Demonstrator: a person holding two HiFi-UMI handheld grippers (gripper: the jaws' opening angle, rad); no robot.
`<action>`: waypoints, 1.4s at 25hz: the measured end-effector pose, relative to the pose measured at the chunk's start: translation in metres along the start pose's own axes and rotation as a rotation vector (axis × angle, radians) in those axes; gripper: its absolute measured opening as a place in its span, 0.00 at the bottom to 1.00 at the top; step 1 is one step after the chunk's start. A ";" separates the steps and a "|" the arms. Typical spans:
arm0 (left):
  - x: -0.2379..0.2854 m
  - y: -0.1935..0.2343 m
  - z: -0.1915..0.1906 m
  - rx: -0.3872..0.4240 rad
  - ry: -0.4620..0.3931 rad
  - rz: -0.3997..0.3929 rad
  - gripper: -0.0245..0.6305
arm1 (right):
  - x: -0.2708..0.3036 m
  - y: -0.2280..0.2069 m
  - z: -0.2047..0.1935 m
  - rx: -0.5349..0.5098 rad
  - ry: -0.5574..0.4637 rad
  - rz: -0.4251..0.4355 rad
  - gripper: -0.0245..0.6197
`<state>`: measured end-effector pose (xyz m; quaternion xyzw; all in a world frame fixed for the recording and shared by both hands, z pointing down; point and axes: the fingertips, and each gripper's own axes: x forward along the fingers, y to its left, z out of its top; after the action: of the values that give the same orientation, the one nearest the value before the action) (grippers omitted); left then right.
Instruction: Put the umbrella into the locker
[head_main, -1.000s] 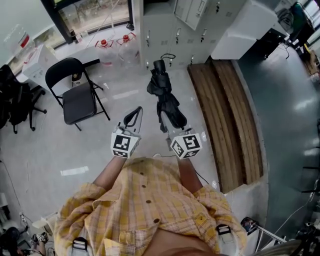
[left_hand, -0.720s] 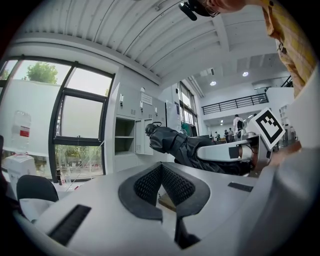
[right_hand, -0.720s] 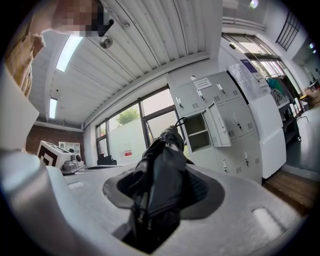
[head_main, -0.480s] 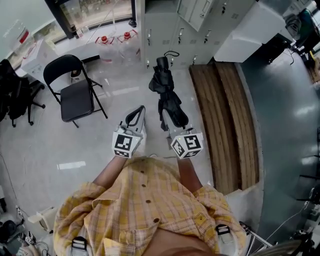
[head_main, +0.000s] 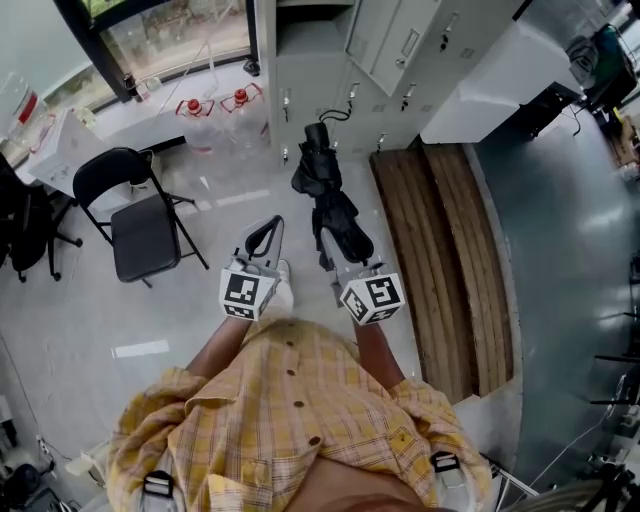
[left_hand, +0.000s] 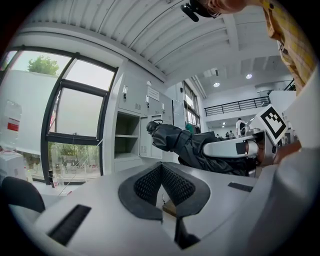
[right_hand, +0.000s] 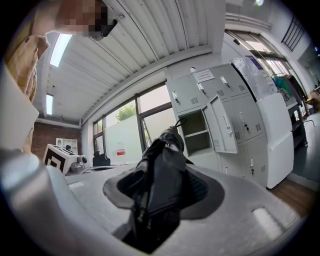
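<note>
Both grippers had come nearer the bank of lockers than a second before, the umbrella carried along with them. The right gripper (right_hand: 161, 197) had its jaws clamped on the folded black umbrella (right_hand: 162, 165) near its lower end. The rest of it reached level and straight ahead of the jaws, handle end foremost. That suited sliding it lengthwise into the open locker (right_hand: 196, 131), which stood ahead of the jaws and a little to their right. The left gripper (left_hand: 162, 182) rode beside it with its jaws together on nothing, likely kept free for the door.

The locker's door (right_hand: 220, 125) hung open on the right of the compartment and looked clear of the umbrella's line. A folding chair (head_main: 140, 225) and water bottles (head_main: 195, 115) stood well left of the left jaws. A wooden slatted platform (head_main: 440, 250) lay on the floor to the right of the right jaws. Nothing stood between the umbrella's tip and the lockers.
</note>
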<state>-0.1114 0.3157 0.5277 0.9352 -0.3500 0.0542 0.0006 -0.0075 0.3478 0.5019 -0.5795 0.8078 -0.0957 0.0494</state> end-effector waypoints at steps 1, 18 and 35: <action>0.011 0.011 0.003 0.001 0.000 -0.002 0.04 | 0.014 -0.005 0.005 0.002 -0.002 0.000 0.35; 0.158 0.175 0.030 -0.019 -0.008 -0.062 0.04 | 0.220 -0.072 0.050 -0.009 0.012 -0.068 0.34; 0.225 0.220 0.028 -0.024 -0.003 -0.072 0.04 | 0.290 -0.131 0.059 0.008 0.034 -0.120 0.34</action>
<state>-0.0845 0.0010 0.5145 0.9472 -0.3167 0.0484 0.0133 0.0311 0.0271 0.4812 -0.6250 0.7720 -0.1115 0.0320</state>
